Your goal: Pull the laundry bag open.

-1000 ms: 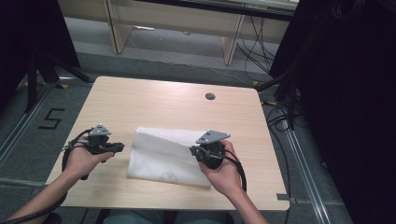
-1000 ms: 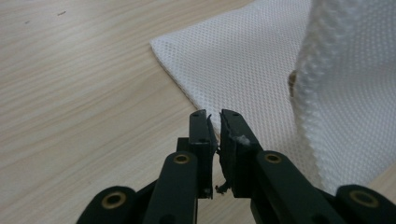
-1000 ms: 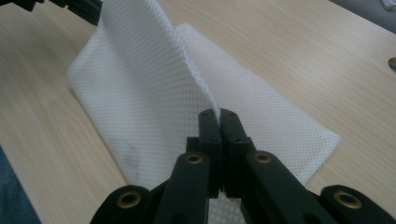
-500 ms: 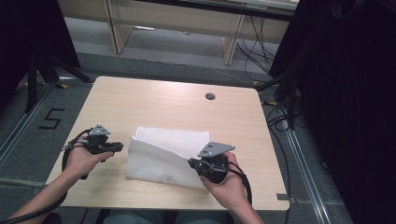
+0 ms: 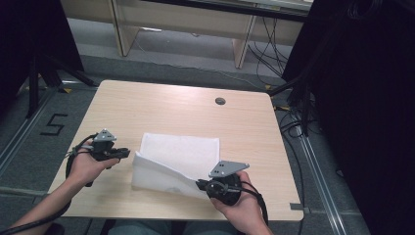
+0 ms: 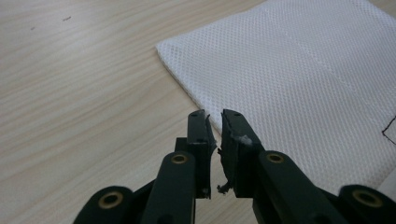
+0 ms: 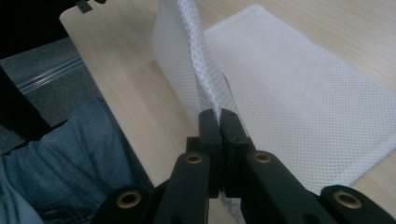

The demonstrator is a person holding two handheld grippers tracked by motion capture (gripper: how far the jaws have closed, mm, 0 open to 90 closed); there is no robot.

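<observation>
A white mesh cloth (image 5: 181, 152) lies folded on the light wooden table (image 5: 161, 107). My right gripper (image 5: 199, 184) is near the table's front edge, shut on a raised edge of the cloth (image 7: 299, 93). In the right gripper view the mesh stands up from between the closed jaws (image 7: 218, 114). My left gripper (image 5: 126, 152) rests just left of the cloth, pointing at it. Its jaws (image 6: 215, 116) stand a narrow gap apart with nothing between them, just short of the cloth's edge (image 6: 303, 79).
A round cable hole (image 5: 220, 101) sits at the table's back right. Beyond the table stand wooden desk legs (image 5: 120, 29); a dark stand (image 5: 34, 73) is at the left and cables (image 5: 293, 122) at the right. The person's jeans-clad legs (image 7: 70, 154) show under the front edge.
My right gripper has moved toward the table's front edge with the cloth's edge, pulling that layer up and out. The left gripper has stayed in place.
</observation>
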